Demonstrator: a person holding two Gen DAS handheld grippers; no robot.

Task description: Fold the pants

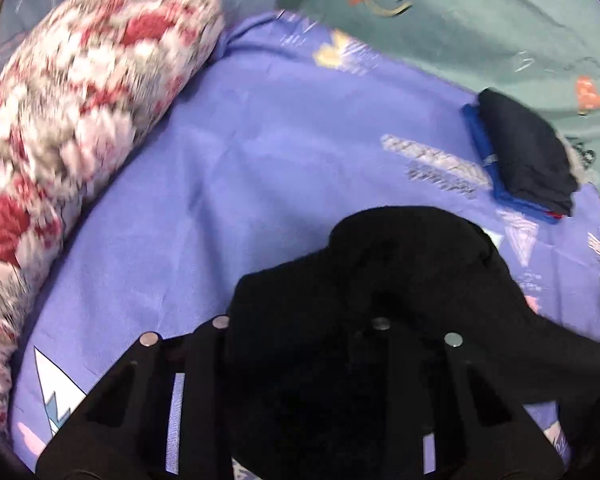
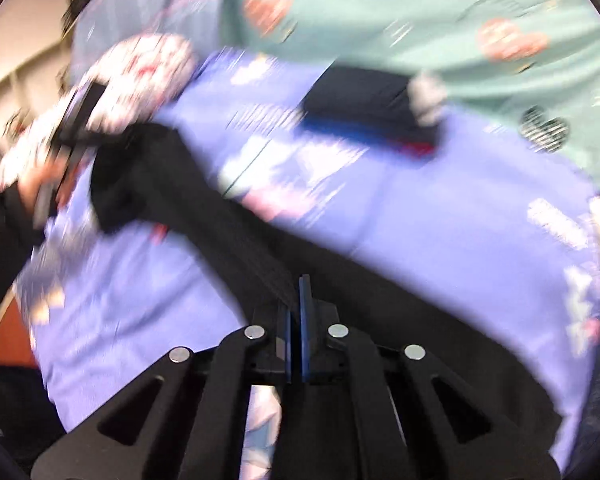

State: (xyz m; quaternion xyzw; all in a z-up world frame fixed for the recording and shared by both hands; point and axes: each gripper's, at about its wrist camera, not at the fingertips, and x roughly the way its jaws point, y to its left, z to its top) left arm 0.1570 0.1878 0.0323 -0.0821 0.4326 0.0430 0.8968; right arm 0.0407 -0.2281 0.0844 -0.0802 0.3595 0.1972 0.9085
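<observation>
The black pants (image 1: pixel 388 280) drape over my left gripper (image 1: pixel 304 320) and hide its fingers, so the cloth looks held there above the purple bedsheet (image 1: pixel 260 160). In the right wrist view the pants (image 2: pixel 204 216) stretch as a dark band from my right gripper (image 2: pixel 296 320) up left to the other gripper (image 2: pixel 72 120). My right gripper's blue pads (image 2: pixel 305 320) are pressed together on the pants' edge. The view is blurred by motion.
A red and white floral rolled quilt (image 1: pixel 68 120) lies along the left of the bed. A stack of folded dark and blue clothes (image 1: pixel 528 160) sits at the right on the sheet, also in the right wrist view (image 2: pixel 372 116). A teal blanket (image 1: pixel 480 32) lies behind.
</observation>
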